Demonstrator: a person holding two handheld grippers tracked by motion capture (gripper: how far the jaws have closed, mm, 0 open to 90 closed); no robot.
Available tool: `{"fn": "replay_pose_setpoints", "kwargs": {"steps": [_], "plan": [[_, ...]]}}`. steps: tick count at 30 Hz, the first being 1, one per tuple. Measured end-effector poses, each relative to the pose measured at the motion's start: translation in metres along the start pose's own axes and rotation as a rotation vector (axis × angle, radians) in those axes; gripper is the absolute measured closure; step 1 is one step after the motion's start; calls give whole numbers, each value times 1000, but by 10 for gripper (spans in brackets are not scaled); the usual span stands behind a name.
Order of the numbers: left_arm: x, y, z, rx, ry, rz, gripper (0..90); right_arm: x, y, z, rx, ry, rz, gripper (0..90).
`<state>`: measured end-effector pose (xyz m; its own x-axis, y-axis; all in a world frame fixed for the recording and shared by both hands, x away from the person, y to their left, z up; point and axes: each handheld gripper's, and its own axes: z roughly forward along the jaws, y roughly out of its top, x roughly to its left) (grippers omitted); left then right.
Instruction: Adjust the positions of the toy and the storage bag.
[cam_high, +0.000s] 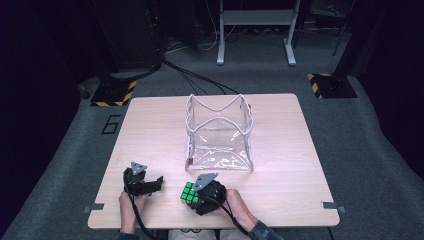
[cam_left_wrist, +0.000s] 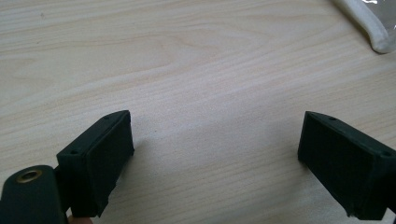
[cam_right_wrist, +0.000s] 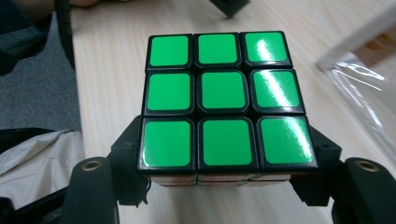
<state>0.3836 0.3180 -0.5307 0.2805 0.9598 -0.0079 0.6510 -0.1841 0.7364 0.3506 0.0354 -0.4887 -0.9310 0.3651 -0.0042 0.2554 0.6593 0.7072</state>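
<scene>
A Rubik's cube (cam_high: 188, 192) with its green face up sits at the table's near edge, right of centre. My right gripper (cam_high: 194, 196) is shut on it. In the right gripper view the two black jaws press on the cube (cam_right_wrist: 222, 100) from both sides, low down, and the right gripper (cam_right_wrist: 224, 158) holds it over the wood. My left gripper (cam_high: 156, 185) rests to the left of the cube, apart from it. Its jaws stand wide in the left gripper view, where the left gripper (cam_left_wrist: 217, 133) has only bare wood between them.
A clear plastic bag (cam_high: 220, 132) with white trim stands open in the middle of the light wooden table (cam_high: 280, 150), just beyond the cube. Its corner (cam_left_wrist: 369, 28) reaches into the left gripper view. Dark floor, cables and stands surround the table.
</scene>
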Motion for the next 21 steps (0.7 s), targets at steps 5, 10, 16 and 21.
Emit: {"fn": "replay_pose_setpoints", "kwargs": {"steps": [5, 10, 16, 21], "plan": [[0, 0, 0, 0, 0, 0, 103, -11, -12, -13, 4, -37, 33, 333], [0, 0, 0, 0, 0, 0, 103, -22, -25, -23, 12, -81, 83, 333], [0, 0, 0, 1, 0, 0, 102, -31, -36, -31, 10, -119, 113, 333], [0, 0, 0, 1, 0, -2, 103, -40, -47, -40, 26, -160, 144, 333]]}}
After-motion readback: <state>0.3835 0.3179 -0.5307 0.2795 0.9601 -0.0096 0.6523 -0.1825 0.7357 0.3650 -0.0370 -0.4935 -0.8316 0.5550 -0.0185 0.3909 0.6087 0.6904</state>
